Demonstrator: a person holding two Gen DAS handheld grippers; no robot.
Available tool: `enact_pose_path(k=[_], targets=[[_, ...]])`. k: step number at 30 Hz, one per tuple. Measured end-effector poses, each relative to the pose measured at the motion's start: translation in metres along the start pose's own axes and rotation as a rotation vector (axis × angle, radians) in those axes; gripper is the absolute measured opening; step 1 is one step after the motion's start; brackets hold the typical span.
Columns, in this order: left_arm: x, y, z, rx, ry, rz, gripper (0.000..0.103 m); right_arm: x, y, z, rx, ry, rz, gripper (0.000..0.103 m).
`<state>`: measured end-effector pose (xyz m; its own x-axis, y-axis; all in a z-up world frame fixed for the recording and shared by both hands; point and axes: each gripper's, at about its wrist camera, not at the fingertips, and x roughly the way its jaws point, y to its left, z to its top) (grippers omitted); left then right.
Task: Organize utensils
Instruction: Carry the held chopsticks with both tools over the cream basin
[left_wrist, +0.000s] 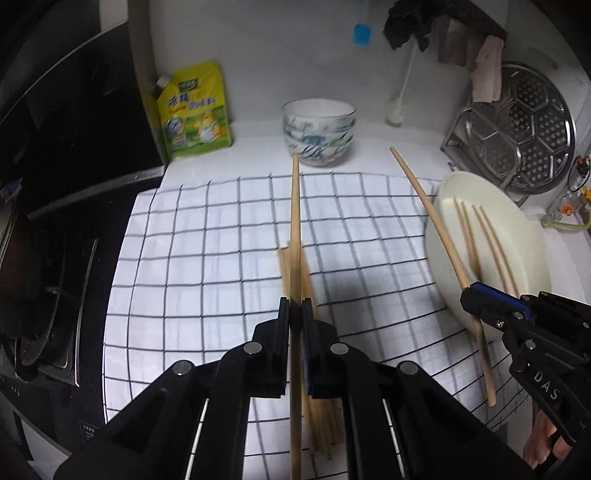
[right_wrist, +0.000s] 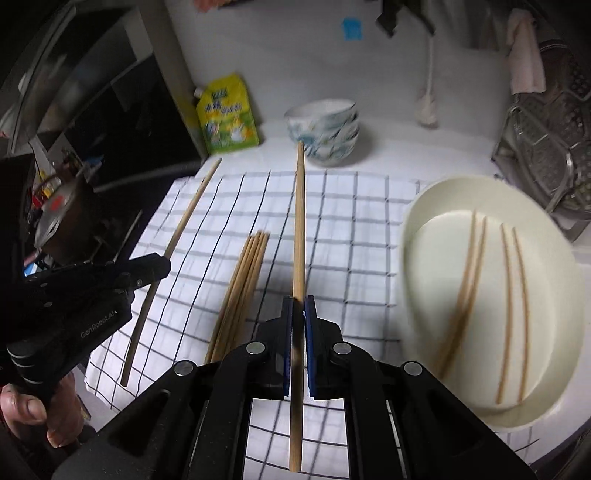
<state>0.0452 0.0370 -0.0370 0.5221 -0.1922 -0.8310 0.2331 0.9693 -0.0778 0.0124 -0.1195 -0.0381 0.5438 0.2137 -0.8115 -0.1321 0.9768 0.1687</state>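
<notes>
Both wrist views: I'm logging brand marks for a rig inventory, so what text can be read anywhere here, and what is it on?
"DAS": white letters on the black body of the right gripper, in the left wrist view.
"GenRoboLAI": as best it reads, slightly blurred, on the body of the left gripper, in the right wrist view.
Yellow pouch: printed characters and pictures, too blurred to read.
Stove panel: small white print, too small to read.

The near end of the chopstick (left_wrist: 295, 221) clamped in the left view is cut off by the bottom edge. The chopstick pile (left_wrist: 317, 417) beneath is largely hidden by the jaws and blurred. The pouch (left_wrist: 194, 110) print cannot be read
</notes>
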Motion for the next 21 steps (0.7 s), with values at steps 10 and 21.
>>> enact_pose_path(k=[10, 21], targets=[[-0.014, -0.081, 0.025, 0.094, -0.038, -0.117, 0.007, -0.042, -0.076, 0.002, 0.102, -0.07, -0.08, 0.006], [-0.005, -0.165, 0.045, 0.165, -0.03, -0.189, 0.007, -0.066, -0.156, -0.023, 0.218, -0.1, -0.126, 0.006]])
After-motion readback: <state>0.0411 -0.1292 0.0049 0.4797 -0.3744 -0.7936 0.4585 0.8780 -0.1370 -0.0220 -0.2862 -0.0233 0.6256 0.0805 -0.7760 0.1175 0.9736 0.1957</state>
